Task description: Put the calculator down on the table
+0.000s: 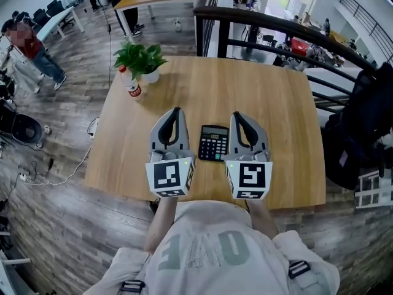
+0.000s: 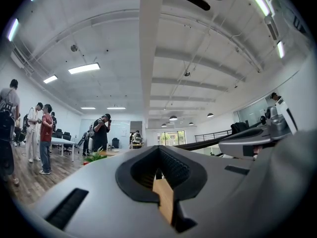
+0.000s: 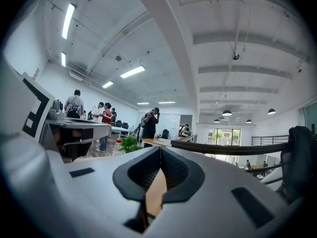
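Beyond the person's shirt (image 1: 202, 251), the left gripper (image 1: 177, 111) and right gripper (image 1: 236, 116) both have jaws together, empty. The calculator (image 1: 214, 142) lies flat on the desk (image 1: 276, 103) between them, so the task looks done.

A leafy green plant in a white pot (image 1: 142, 60) stands just beside a red-capped plastic bottle (image 1: 131, 86), with a curved black metal railing (image 1: 276, 26) behind and a black backpack (image 1: 362, 128) at right.
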{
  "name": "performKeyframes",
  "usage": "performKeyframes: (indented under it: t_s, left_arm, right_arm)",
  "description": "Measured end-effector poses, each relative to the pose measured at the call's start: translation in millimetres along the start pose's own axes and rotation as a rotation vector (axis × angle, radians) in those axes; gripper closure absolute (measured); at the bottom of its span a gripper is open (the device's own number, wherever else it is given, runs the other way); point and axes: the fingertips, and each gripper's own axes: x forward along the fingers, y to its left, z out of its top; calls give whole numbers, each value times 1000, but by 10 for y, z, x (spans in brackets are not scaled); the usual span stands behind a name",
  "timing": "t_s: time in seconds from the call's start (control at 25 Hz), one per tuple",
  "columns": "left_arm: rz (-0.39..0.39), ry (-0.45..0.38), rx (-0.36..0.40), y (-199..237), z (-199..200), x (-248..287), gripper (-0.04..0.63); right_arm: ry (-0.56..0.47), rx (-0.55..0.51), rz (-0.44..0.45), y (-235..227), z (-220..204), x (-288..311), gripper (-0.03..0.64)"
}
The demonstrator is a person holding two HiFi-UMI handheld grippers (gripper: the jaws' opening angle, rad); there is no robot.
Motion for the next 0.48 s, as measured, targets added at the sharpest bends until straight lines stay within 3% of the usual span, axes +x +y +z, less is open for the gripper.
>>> performKeyframes:
  t_s: [0.48]
  left_arm:
    - [0, 19, -19, 18, -80, 8, 586]
  right_arm:
    - [16, 2, 6, 26, -22, 53, 597]
